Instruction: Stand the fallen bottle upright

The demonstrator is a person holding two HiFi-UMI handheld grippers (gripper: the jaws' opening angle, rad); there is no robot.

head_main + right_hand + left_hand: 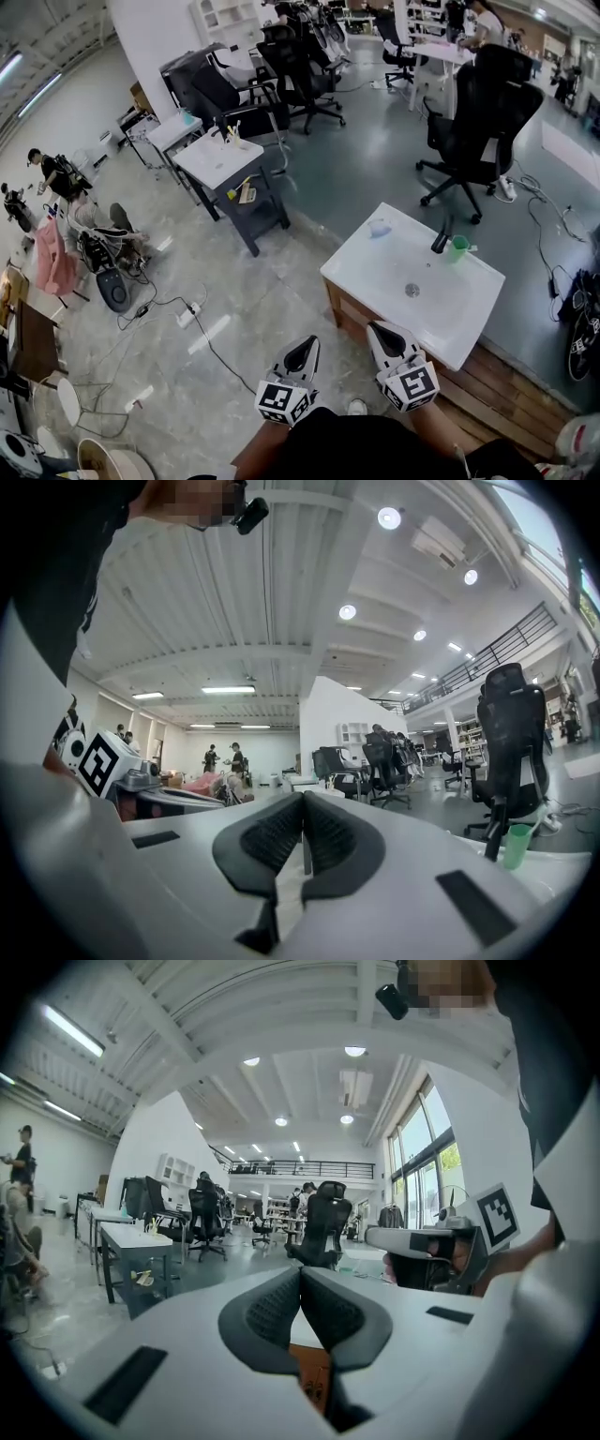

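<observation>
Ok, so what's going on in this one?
A person holds a gripper in each hand, just short of a white sink on a wooden stand. The left gripper and right gripper are both shut with nothing between the jaws. On the sink are a black tap, a green cup and a small pale thing lying near the far corner, possibly the bottle. Neither gripper touches anything.
</observation>
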